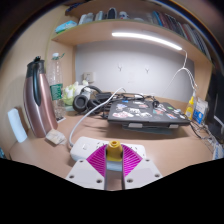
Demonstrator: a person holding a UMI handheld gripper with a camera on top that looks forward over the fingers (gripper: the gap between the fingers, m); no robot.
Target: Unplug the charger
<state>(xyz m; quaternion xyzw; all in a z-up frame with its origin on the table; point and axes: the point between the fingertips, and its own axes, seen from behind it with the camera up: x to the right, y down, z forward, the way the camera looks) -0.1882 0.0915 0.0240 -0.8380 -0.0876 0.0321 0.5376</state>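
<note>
My gripper (113, 158) is low over the wooden desk (170, 145). Its two magenta pads (97, 160) close from both sides on a small yellow charger (114, 149) held between the fingertips. A white power strip (84, 148) lies on the desk just to the left of the fingertips, touching or right beside the charger. A white cable (100, 112) runs from the strip area back toward the laptop. Whether the charger's pins sit in the strip is hidden by the fingers.
A maroon thermos (40, 100) and a clear bottle (57, 88) stand to the left. A dark laptop (147, 112) with stickers lies beyond the fingers. Black gear (84, 97) sits behind the cable. A yellow bottle (190, 105) stands at the right. A shelf with a light strip (140, 36) hangs above.
</note>
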